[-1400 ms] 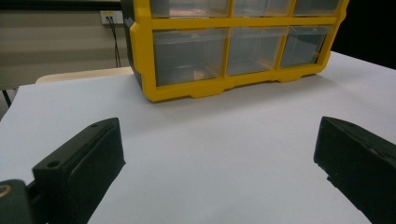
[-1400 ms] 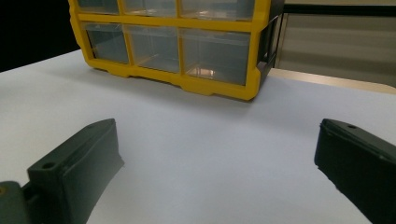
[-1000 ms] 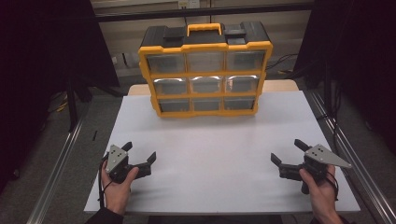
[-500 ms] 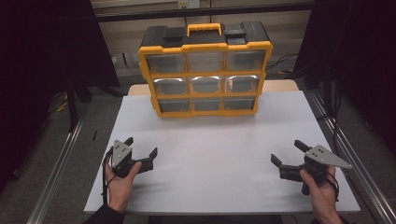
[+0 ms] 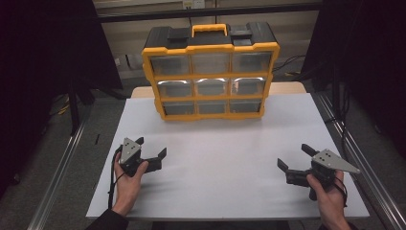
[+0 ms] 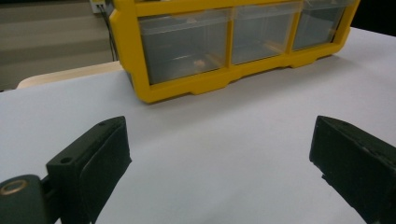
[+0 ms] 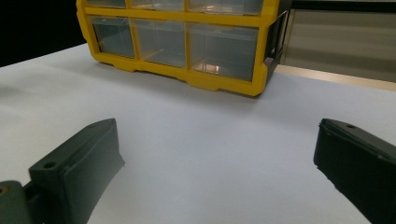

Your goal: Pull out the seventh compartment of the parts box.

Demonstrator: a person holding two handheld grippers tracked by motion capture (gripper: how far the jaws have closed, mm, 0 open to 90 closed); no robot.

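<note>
Your left gripper [image 5: 152, 149] hovers over the near left part of the white table [image 5: 230, 143], jaws spread wide with nothing between them. Your right gripper [image 5: 297, 158] sits over the near right part, jaws just as wide and also holding nothing. The two are well apart, with bare table between them.

The organizer [image 5: 210, 72], a yellow box with a black top and a yellow handle [image 5: 209, 28], stands upright at the far middle of the table, its clear drawers facing you in three rows of three. It lies well beyond both grippers: far and to the right of your left one, far and to the left of your right one. Neither gripper touches it.

In the left gripper view, the organizer [image 6: 224, 46] sits ahead of the open jaws, its bottom row of drawers facing them, with a small pale thing inside the nearest drawer [image 6: 184, 44]. In the right gripper view, the organizer [image 7: 187, 42] is likewise ahead across open table, its corner drawer [image 7: 222, 46] closest
</note>
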